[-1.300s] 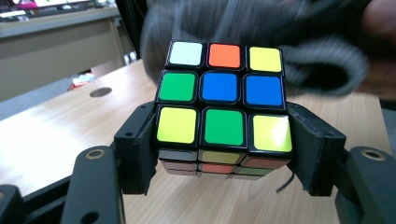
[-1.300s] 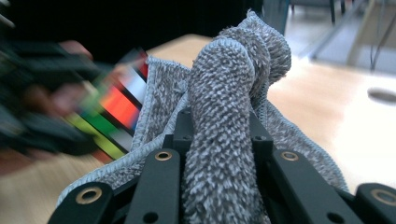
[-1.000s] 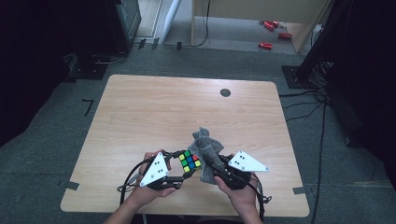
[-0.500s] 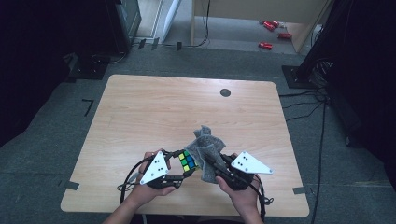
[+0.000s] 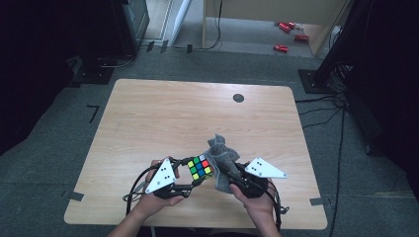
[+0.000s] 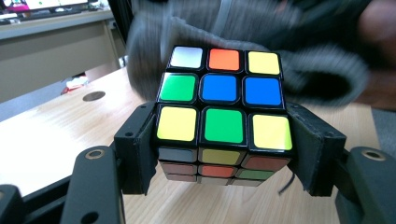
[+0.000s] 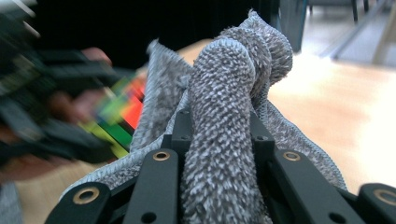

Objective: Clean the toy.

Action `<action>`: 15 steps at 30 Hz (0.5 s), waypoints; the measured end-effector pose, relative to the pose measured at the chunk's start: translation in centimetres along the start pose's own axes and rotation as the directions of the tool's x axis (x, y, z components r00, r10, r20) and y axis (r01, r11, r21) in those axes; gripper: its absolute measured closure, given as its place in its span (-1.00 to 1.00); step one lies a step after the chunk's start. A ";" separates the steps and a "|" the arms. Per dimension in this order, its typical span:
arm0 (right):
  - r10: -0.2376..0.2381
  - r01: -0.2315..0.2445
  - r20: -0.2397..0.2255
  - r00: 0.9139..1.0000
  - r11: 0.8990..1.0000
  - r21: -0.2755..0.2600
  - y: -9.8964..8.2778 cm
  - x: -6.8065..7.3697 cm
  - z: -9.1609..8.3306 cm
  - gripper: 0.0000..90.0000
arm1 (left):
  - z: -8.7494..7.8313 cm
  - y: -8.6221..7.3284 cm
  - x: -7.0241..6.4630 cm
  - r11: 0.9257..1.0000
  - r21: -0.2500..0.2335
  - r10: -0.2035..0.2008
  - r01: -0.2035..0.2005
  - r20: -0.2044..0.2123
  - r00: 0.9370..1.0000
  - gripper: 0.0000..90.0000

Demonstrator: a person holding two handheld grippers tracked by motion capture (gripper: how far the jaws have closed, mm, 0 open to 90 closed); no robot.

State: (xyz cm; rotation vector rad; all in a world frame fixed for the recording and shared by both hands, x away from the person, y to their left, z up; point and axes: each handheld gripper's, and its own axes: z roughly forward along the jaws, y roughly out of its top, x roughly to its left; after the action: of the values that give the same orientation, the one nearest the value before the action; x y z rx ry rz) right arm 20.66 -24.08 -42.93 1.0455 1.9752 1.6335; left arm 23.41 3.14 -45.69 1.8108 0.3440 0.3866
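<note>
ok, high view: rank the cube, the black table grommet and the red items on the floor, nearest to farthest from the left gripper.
1. Cube: clamped between the jaws of the left gripper, near the table's front edge.
2. Black grommet: on the table, near its far edge, right of centre.
3. Red items: on the floor beyond the table, upper right.

No text, label, brand, number or sign is legible on anything here

Black fingers (brass-ringed screw holes), grey plates
</note>
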 end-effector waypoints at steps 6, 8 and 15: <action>-0.041 0.039 -0.042 0.998 0.999 -0.035 0.3 1.3 0.0 0.59 | 0.1 0.2 -0.5 1.000 0.000 0.020 -0.020 0.007 1.000 -0.24; 0.000 -0.001 -0.054 0.999 1.000 -0.022 0.0 0.8 0.2 0.60 | -0.1 0.2 -0.4 1.000 -0.013 0.007 -0.007 0.011 1.000 -0.24; 0.018 -0.019 0.007 1.000 0.996 0.088 -1.1 -0.4 1.1 0.59 | -0.5 0.4 0.3 0.999 -0.039 -0.025 0.025 0.003 1.000 -0.24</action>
State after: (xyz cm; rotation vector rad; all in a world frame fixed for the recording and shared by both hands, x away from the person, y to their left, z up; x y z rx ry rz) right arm 21.36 -23.71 -44.28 1.1024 2.0559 1.5640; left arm 23.45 3.58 -45.17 1.7673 0.3550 0.3706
